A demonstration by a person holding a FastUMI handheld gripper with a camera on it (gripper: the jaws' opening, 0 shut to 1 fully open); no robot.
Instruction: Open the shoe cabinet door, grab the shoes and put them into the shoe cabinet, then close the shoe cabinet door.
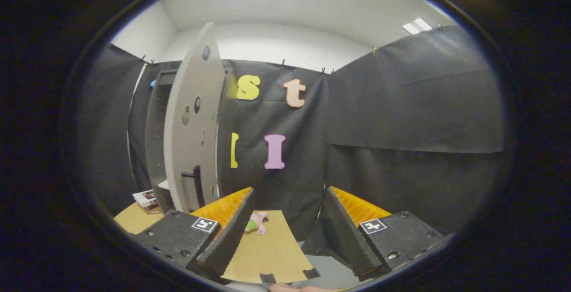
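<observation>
Grey board makes up the shoe cabinet [156, 149], which stands on the wooden bench [267, 252] ahead and to the left of the hand-held gripper [287, 234], with its shoe cabinet door [194, 122] already swung out so that its face turns toward the camera. A dark handle [196, 185] sits low on that door, and a pale shelf edge can be made out in the dark opening behind it. The hand-held gripper has its fingers [227, 234] spread wide with nothing between them; they hang over the bench, well short of the cabinet. Just ahead of the left finger lies a small pink and green soft toy [256, 223], and a stack of small printed boxes [146, 199] rests on the bench by the cabinet's foot. No shoes can be made out from here, so the step in hand is judged to be going for the shoes with the door standing open. To do it well, the gripper should probably be turned and lowered until the shoes come between the fingers, kept wide on the approach, then closed on a firm part such as the heel collar, not a soft upper. The swing should stay clear of the open door, since a knock could push it back and block the opening.
</observation>
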